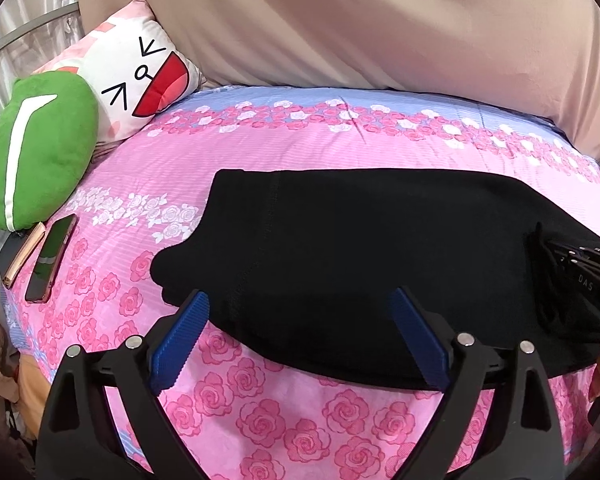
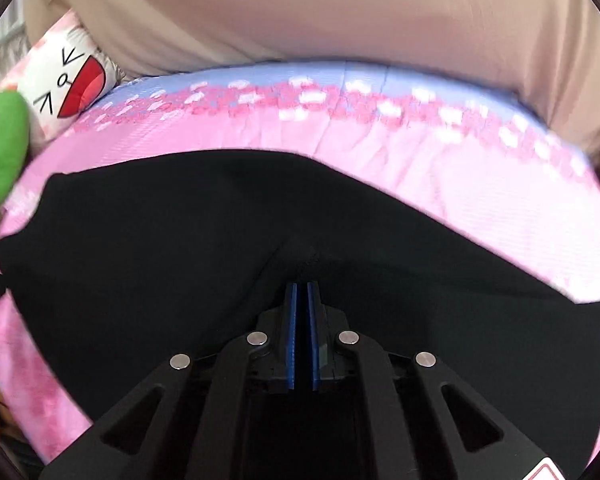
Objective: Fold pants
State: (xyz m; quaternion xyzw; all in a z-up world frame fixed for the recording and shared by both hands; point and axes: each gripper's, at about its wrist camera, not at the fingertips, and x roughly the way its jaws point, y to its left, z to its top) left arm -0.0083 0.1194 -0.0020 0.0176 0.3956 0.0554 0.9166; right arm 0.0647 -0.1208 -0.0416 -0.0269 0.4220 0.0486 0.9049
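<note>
The black pants (image 1: pixel 360 248) lie folded lengthwise on the pink rose bedsheet (image 1: pixel 260 416). My left gripper (image 1: pixel 300 308) is open with blue pads, hovering over the pants' near edge at the waist end, holding nothing. My right gripper (image 2: pixel 302 286) is shut, its blue pads pinching a raised fold of the pants (image 2: pixel 180 248). The right gripper's black body also shows at the right edge of the left wrist view (image 1: pixel 580 276), on the pants.
A green plush cushion (image 1: pixel 36 148) and a white face pillow (image 1: pixel 140 80) sit at the bed's left end. Two phones (image 1: pixel 48 256) lie beside the cushion. A beige blanket (image 1: pixel 380 20) rises along the far side of the bed.
</note>
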